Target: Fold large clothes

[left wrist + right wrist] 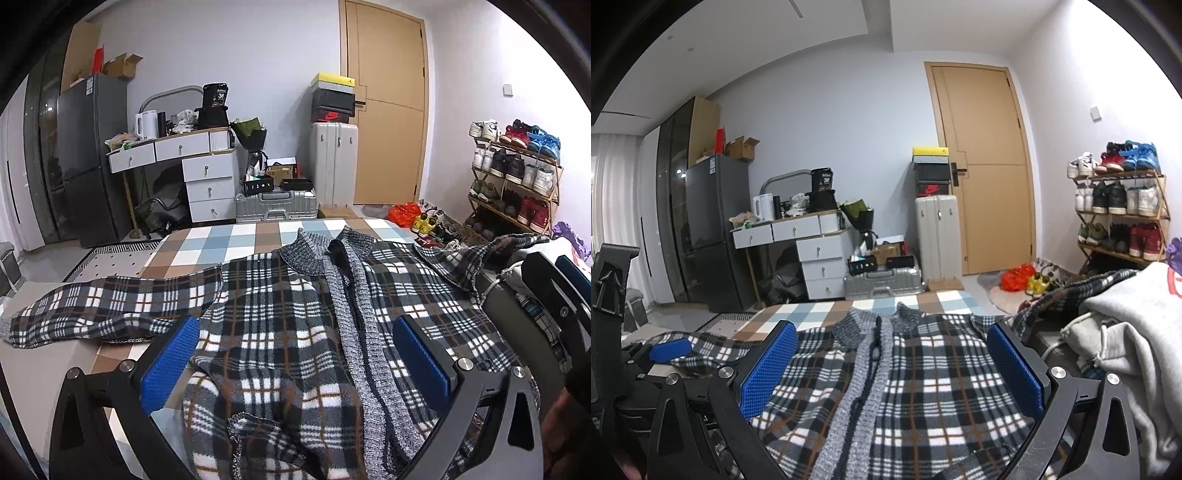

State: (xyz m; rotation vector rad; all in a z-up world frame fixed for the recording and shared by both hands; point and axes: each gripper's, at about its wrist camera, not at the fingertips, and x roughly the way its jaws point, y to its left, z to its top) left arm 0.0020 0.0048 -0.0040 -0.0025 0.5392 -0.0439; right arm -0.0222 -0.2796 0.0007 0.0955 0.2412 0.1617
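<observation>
A plaid fleece jacket (280, 314) in black, white and brown, with a grey knit collar (314, 251) and front band, lies spread face up on the checked bed cover (221, 240). One sleeve (103, 310) stretches out to the left; the other sleeve (480, 254) runs off to the right. My left gripper (295, 356) hovers open over the jacket's lower front, with nothing between its blue pads (168, 365). My right gripper (892, 369) is open too, above the jacket (923, 369) near its middle and right side. It holds no cloth.
A pile of grey and white clothes (1126, 332) lies just right of the jacket. Beyond the bed stand a white desk (207, 170), suitcases (332, 162), a fridge (88, 155), a door (384, 110) and a shoe rack (517, 173).
</observation>
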